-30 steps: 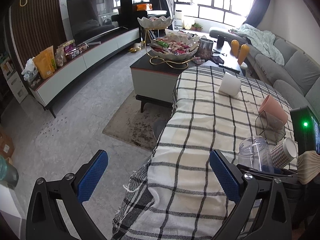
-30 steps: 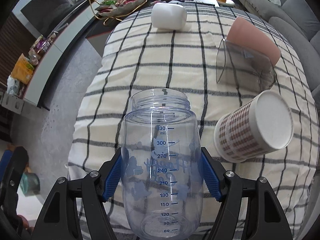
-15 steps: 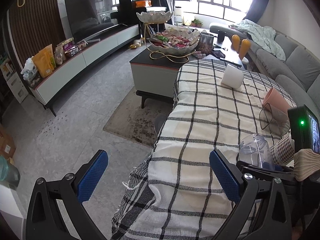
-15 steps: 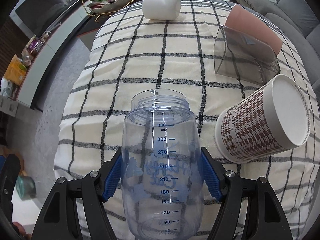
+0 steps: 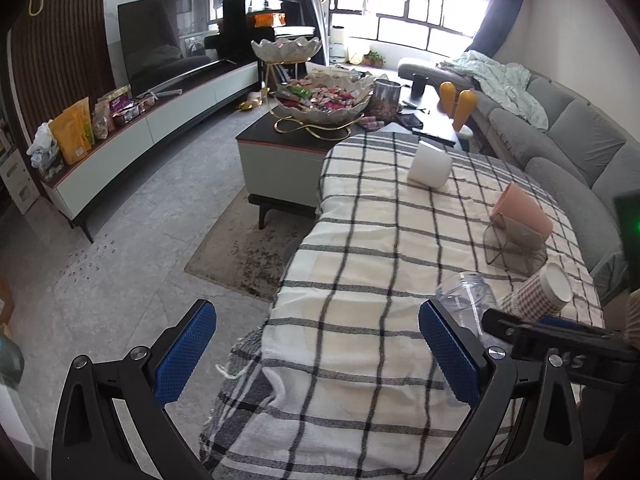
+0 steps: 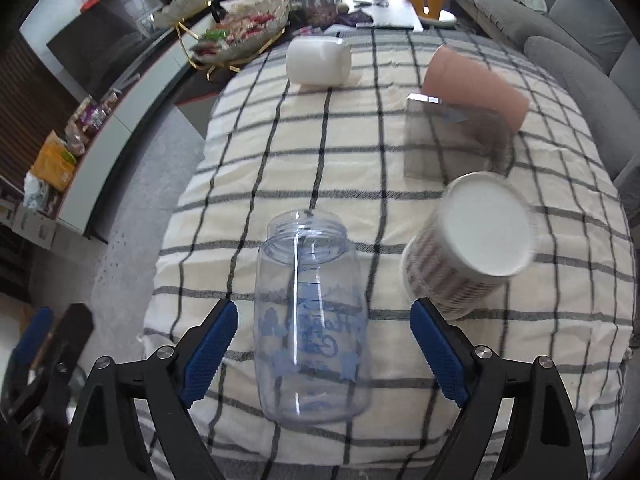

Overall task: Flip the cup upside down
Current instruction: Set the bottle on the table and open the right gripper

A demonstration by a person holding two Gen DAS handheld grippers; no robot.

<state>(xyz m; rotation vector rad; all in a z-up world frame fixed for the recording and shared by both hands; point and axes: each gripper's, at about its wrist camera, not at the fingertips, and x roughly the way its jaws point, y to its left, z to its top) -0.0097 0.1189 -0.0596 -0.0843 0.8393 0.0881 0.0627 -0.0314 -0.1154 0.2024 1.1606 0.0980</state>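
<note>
A clear measuring cup with blue print (image 6: 310, 320) sits between the fingers of my right gripper (image 6: 324, 354). The jaws stand wide open, with a gap on each side of the cup. Its open threaded mouth points away from me over the checked tablecloth (image 6: 280, 168), and it looks motion-blurred. I cannot tell whether it rests on the cloth. In the left wrist view the same cup (image 5: 466, 300) shows beside the right gripper's black body. My left gripper (image 5: 318, 354) hangs open and empty over the table's near left edge.
A houndstooth paper cup (image 6: 472, 256) lies on its side just right of the clear cup. Beyond it are a smoky clear tumbler (image 6: 448, 144), a pink cup (image 6: 472, 84) and a white cup (image 6: 318, 60), all lying down. A coffee table (image 5: 280, 152) and grey sofa (image 5: 568, 136) flank the table.
My right gripper was shut on the clear cup; its jaws have now spread wide and let it go. The view also pulled back and up. The left gripper stayed open.
</note>
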